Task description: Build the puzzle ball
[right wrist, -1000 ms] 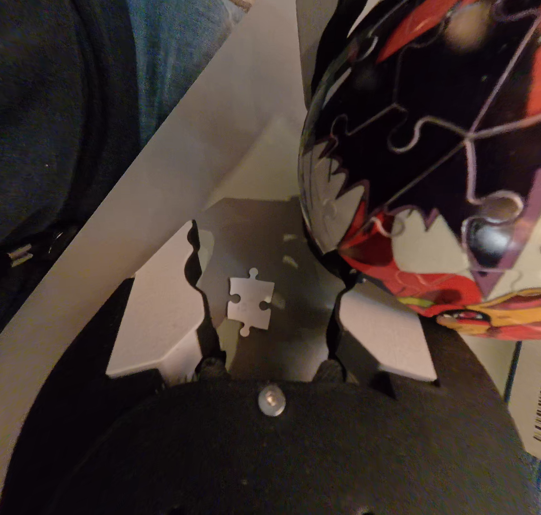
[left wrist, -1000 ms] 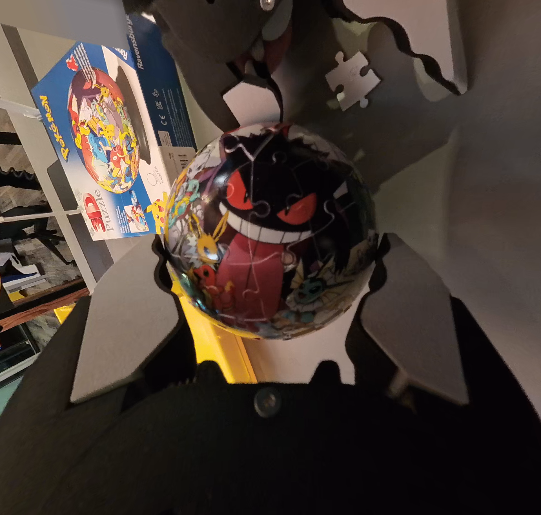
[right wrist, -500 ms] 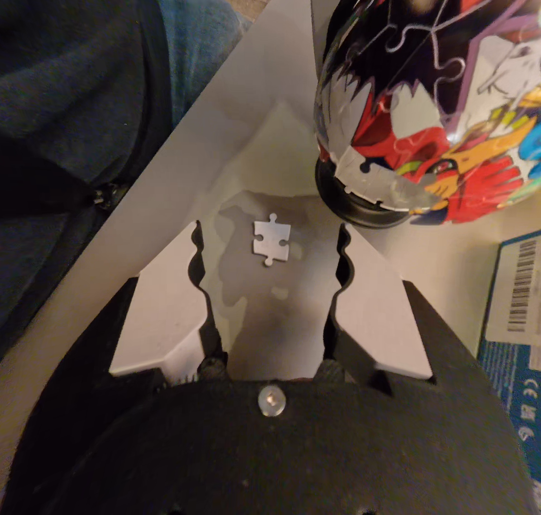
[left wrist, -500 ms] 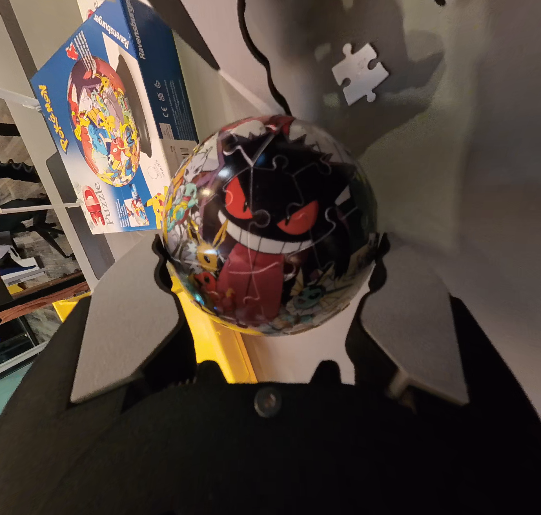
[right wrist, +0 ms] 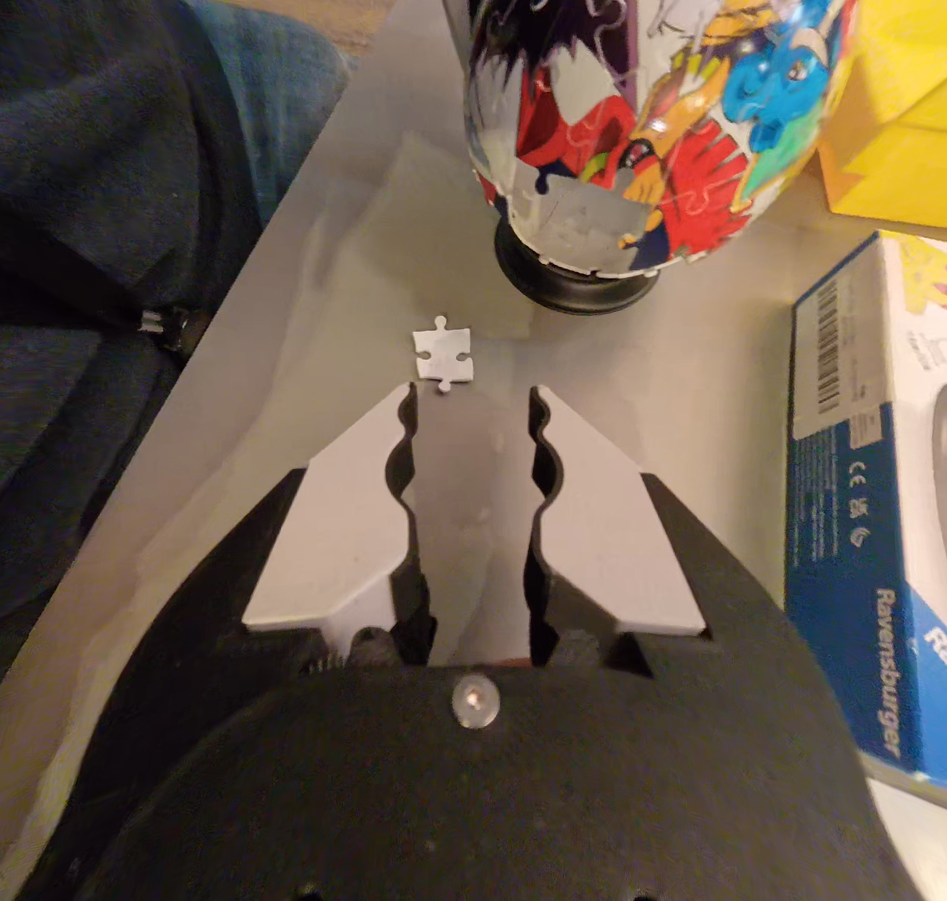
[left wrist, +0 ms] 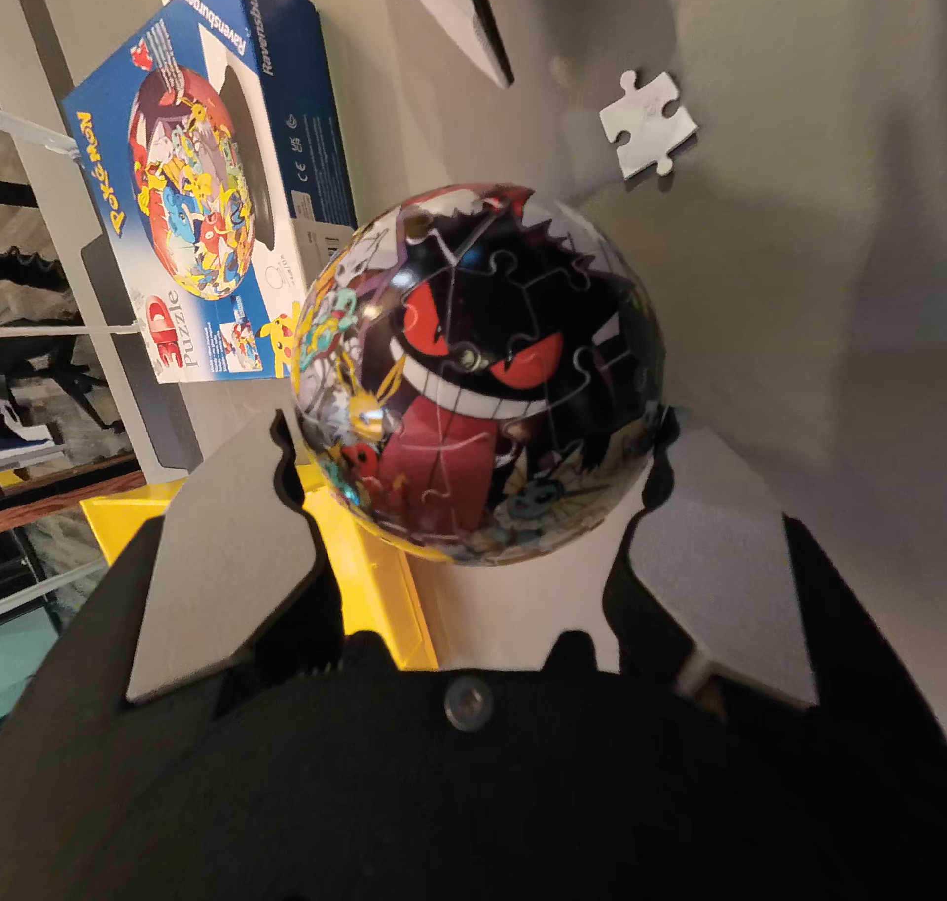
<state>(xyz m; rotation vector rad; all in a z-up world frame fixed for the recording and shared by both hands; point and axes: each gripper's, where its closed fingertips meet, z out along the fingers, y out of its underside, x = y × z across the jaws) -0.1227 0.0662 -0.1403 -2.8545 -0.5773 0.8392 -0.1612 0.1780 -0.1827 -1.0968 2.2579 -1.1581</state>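
Two grippers frame the scene. The left gripper (left wrist: pixel 476 425) clasps the puzzle ball (left wrist: pixel 479 374), which sits on a black stand (right wrist: pixel 574 282) on the white worktop (right wrist: pixel 317 241). The right gripper (right wrist: pixel 471 389) is spread and empty, with a loose puzzle piece (right wrist: pixel 443 354) face-down just beyond its tips. Farther off lies the blue puzzle box (left wrist: pixel 205 184).

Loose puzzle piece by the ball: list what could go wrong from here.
The puzzle piece lies flat, blank side up, on the table; the open right gripper may push it along instead of lifting it.
The left gripper holds the puzzle ball on its black stand; squeezing hard could loosen pieces around the gap.
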